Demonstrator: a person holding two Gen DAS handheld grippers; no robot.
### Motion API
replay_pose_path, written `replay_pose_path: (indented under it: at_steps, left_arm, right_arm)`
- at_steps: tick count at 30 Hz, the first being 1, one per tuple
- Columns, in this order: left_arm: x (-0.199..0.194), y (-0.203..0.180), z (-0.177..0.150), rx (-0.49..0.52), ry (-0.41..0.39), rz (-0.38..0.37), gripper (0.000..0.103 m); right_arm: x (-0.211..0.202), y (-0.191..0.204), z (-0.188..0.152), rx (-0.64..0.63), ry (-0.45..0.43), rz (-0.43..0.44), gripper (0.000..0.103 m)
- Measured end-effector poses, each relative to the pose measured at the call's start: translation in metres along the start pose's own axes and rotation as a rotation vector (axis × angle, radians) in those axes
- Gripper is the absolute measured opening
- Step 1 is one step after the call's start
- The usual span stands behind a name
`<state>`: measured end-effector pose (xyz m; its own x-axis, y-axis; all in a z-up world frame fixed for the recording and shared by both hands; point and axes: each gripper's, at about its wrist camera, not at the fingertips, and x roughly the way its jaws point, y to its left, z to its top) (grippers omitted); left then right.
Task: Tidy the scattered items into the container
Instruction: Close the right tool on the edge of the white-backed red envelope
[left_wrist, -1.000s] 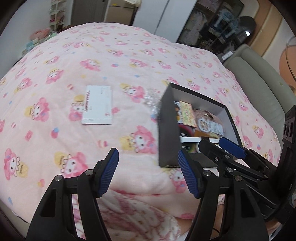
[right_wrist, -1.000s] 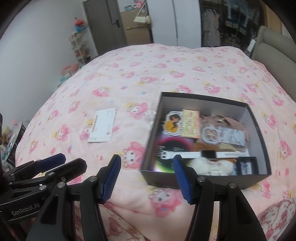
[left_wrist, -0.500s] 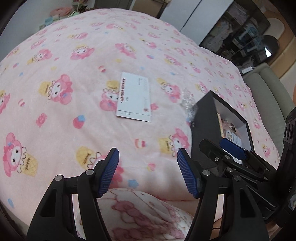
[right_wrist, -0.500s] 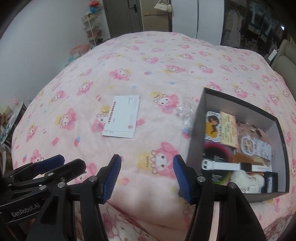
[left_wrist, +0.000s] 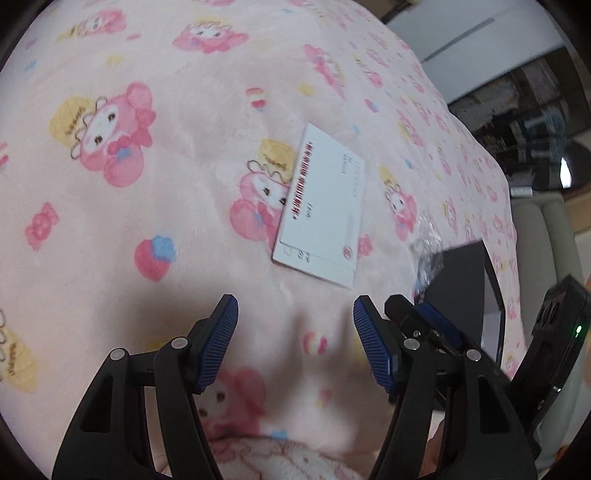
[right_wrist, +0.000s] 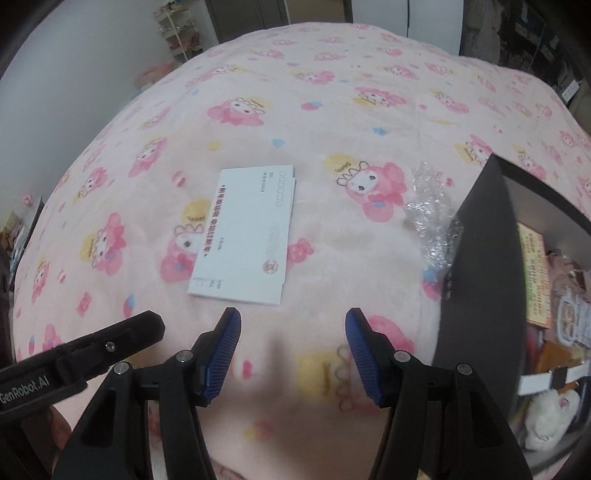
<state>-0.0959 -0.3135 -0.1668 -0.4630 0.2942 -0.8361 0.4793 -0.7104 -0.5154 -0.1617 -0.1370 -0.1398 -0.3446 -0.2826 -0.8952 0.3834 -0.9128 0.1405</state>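
A white envelope (left_wrist: 325, 210) with red print lies flat on the pink blanket; it also shows in the right wrist view (right_wrist: 245, 236). A crumpled clear wrapper (right_wrist: 430, 218) lies against the left wall of the black box (right_wrist: 480, 266), which holds cards, a watch and a fluffy toy. The wrapper (left_wrist: 426, 254) and the box (left_wrist: 461, 288) also show in the left wrist view. My left gripper (left_wrist: 293, 332) is open and empty, just short of the envelope. My right gripper (right_wrist: 291, 339) is open and empty, close below the envelope's near edge.
The pink cartoon-print blanket (right_wrist: 332, 92) covers the whole bed. A beige sofa (left_wrist: 554, 251) stands at the right. Shelves (right_wrist: 181, 33) and a dark cabinet (right_wrist: 251, 14) stand against the far wall. The left gripper's arm (right_wrist: 74, 354) shows at the lower left of the right wrist view.
Both grippers have moved left and forward, away from the box and toward the envelope, and dropped closer to the blanket. Both have stayed open.
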Motion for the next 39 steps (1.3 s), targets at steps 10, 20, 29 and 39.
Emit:
replay_pose_path:
  at_steps: [10, 20, 29, 39]
  left_arm:
    - [0.048, 0.002, 0.042, -0.085, 0.014, -0.015, 0.062]
    - [0.063, -0.002, 0.045, -0.048, 0.065, 0.004, 0.022]
    - [0.002, -0.019, -0.012, 0.009, 0.069, -0.043, 0.019]
    - [-0.060, -0.042, -0.103, 0.106, 0.051, -0.030, 0.019]
  right_arm:
    - [0.064, -0.015, 0.028, 0.099, 0.049, 0.074, 0.055]
    - [0.081, -0.004, 0.029, 0.090, 0.082, 0.201, 0.027]
    - [0.022, -0.013, -0.009, 0.103, 0.083, 0.246, 0.025]
    - [-0.075, -0.024, -0.083, 0.039, 0.023, 0.259, 0.025]
